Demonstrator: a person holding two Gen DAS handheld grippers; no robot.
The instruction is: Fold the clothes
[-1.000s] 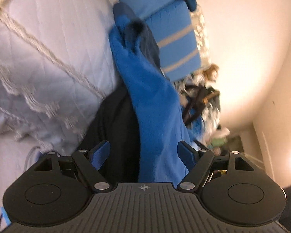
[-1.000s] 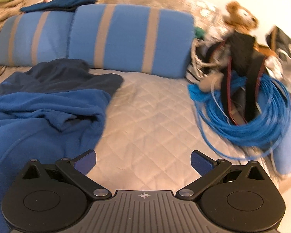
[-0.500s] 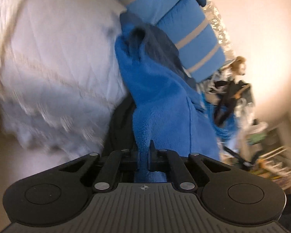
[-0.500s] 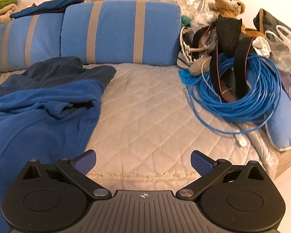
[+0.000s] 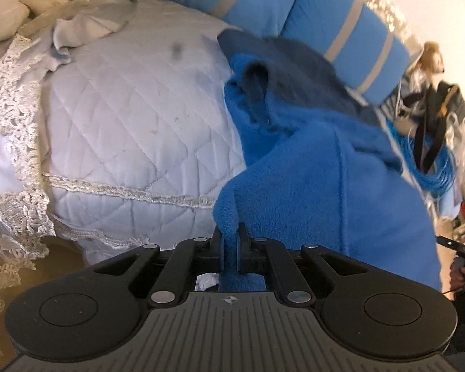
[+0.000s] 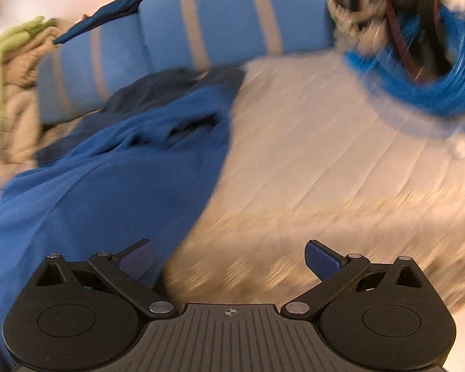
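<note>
A quilted bed, pale and lace-trimmed, fills both wrist views, with striped blue bolsters along its far edge. A bright blue fleece garment lies across the bed, its upper part bunched just below the bolsters over a darker navy garment, its lower hem drawn up off the bed edge toward the left wrist camera. A coil of blue cable sits on the bed to the right of the bolsters, tangled with black straps and a teddy bear, well apart from the fleece. A heap of beige and green fabric lies at the bolsters' left end.

The left tongs are clamped on a fold of the fleece hem, which rises in a ridge between the closed fingers; a second earlier they stood wide apart over the garment with nothing gripped, and the bolsters have since swung further into that view. The right tongs stand apart, gripping nothing, above the bed beside the fleece's right edge, the left fingertip over blue cloth; compared with a second earlier they are just as wide, but this view is now tilted and smeared, and the fleece edge is nearer the fingers
</note>
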